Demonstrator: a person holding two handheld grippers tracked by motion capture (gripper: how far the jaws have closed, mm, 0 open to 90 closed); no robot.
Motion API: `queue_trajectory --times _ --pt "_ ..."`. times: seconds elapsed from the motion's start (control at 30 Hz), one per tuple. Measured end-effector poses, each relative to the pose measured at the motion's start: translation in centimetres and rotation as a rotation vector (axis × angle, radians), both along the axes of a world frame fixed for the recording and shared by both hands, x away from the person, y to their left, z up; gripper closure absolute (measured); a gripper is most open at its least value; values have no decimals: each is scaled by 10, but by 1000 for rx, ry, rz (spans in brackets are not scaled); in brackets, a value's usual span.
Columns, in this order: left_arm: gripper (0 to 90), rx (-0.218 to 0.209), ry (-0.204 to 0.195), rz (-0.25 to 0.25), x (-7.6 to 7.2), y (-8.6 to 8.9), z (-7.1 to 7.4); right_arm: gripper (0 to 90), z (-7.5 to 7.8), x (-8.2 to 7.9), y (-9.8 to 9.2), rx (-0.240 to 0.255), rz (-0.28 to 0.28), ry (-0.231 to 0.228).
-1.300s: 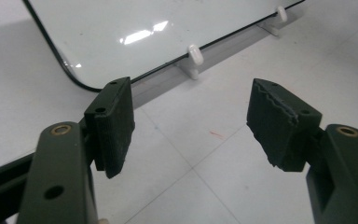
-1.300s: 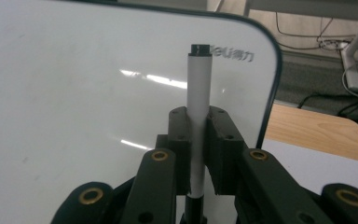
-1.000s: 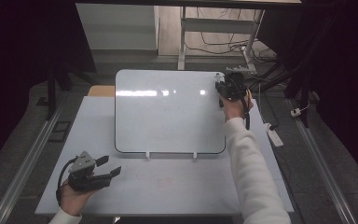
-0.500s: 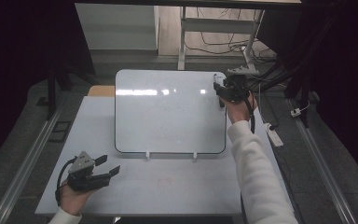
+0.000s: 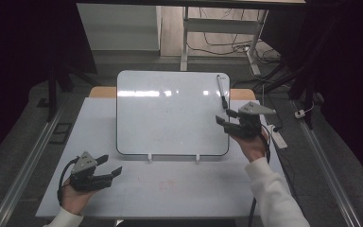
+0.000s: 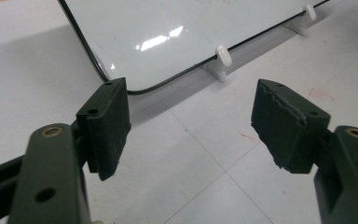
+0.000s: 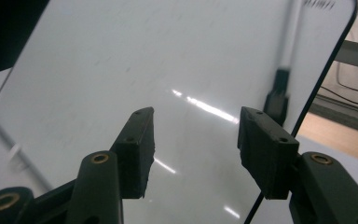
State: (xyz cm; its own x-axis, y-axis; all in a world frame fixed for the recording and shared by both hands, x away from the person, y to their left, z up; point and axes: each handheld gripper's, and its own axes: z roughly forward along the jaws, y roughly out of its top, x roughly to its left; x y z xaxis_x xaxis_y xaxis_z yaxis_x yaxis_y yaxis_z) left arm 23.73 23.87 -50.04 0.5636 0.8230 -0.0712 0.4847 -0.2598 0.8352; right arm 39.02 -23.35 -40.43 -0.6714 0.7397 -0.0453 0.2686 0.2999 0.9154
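1. The marker (image 5: 222,91) lies on the whiteboard (image 5: 170,118) near its far right corner, slanted, with the dark cap end pointing toward the person; in the right gripper view it shows blurred (image 7: 279,88) beyond the jaws, against the board's right edge.

2. The right gripper (image 5: 228,120) hangs over the board's right edge, on the near side of the marker and apart from it; its jaws have just been opening and stand spread with nothing between them; the pads (image 7: 137,151) frame bare board surface.

3. The left gripper (image 5: 109,166) rests over the white table (image 5: 179,189) at the near left, below the board's near left corner (image 6: 121,84); its jaws are spread and empty, and have just opened a little further; the board's white clip feet (image 6: 223,57) stand just ahead of it.

4. Judged from this, the step in hand is the release: the marker is set down on the board and the right gripper stands clear of it with jaws parted.

5. The next move likely calls for the right hand to clear the board altogether, or, if the marker is to be taken up again, to line the spread jaws across its barrel; the slanted lie would need a matching turn of the wrist.

6. The board surface looks nearly clean; only faint traces show.
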Motion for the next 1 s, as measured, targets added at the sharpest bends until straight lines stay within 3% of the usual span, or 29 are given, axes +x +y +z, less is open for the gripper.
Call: queue_trajectory --times 0.23,0.43,0.63,1.0 --pt "279 15 -10 -16 2 -3 -1 434 -33 -42 -27 8 49 12" --pt "275 15 -8 -24 1 -3 -2 427 -59 -70 -53 -12 49 28" --pt "275 10 -11 -22 4 -3 0 423 -73 -80 -72 -31 31 42" --pt "266 15 -15 -35 5 -7 1 421 -77 -84 -75 -49 37 10"
